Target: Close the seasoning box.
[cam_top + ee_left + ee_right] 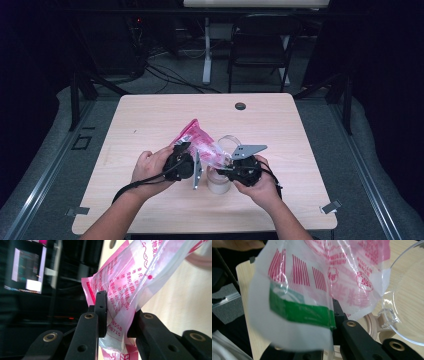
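Observation:
A pink-and-clear printed plastic bag (200, 142) hangs between both grippers above the table (150, 125). My left gripper (184, 149) pinches the bag's lower edge; in the left gripper view the bag (125, 287) fills the gap between the jaws of that gripper (117, 313), and both pads press on it. My right gripper (223, 162) is shut on the other end, where a strip of green tape (299, 311) crosses the bag (317, 275). The bag hides one jaw of the right gripper (329, 321). Beneath stands a white tub (218, 184) with its clear lid (227, 142) raised.
The lid (407, 302) and the tub's rim (372, 325) lie just beyond the right jaws. A dark grommet (240, 106) sits near the table's far edge. A folding chair (260, 45) and floor cables lie behind the table.

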`<action>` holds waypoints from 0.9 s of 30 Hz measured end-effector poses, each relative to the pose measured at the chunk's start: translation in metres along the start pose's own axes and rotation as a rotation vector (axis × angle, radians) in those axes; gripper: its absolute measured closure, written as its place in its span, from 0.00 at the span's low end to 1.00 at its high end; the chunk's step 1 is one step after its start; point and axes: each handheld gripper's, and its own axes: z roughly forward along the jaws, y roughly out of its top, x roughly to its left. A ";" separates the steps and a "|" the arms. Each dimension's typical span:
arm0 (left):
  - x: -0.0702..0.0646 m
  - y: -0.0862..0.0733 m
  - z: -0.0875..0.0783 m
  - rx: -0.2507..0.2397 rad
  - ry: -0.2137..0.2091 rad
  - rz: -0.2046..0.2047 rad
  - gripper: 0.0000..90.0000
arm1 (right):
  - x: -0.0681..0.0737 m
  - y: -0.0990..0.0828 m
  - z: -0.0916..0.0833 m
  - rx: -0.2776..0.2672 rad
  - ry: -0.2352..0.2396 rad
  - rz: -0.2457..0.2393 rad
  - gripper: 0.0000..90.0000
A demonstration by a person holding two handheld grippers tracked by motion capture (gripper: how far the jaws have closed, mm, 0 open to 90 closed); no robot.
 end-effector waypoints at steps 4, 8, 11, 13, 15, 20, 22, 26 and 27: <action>0.002 -0.005 0.005 -0.014 -0.074 -0.094 0.87 | -0.001 0.001 -0.003 -0.029 0.002 0.018 1.00; 0.003 -0.008 0.007 -0.025 -0.101 -0.144 0.88 | -0.001 0.001 -0.004 -0.041 -0.006 0.022 1.00; 0.002 -0.010 0.009 -0.034 -0.111 -0.176 0.88 | 0.000 0.002 -0.004 -0.047 -0.010 0.022 1.00; 0.001 -0.011 0.009 -0.032 -0.115 -0.182 0.88 | 0.000 0.002 -0.004 -0.047 -0.016 0.019 1.00; -0.001 -0.012 0.010 -0.036 -0.116 -0.195 0.88 | 0.000 0.002 -0.003 -0.048 -0.018 0.019 1.00; -0.005 -0.016 0.011 -0.041 -0.110 -0.223 0.88 | 0.001 0.002 -0.001 -0.048 -0.018 0.021 1.00; -0.008 -0.018 0.011 -0.044 -0.102 -0.242 0.88 | 0.002 0.002 -0.001 -0.041 -0.020 0.016 1.00; -0.012 -0.022 0.012 -0.063 -0.104 -0.284 0.88 | 0.004 0.002 0.001 -0.040 -0.019 0.016 1.00; -0.013 -0.024 0.012 -0.063 -0.105 -0.289 0.88 | 0.004 0.002 0.002 -0.039 -0.017 0.014 1.00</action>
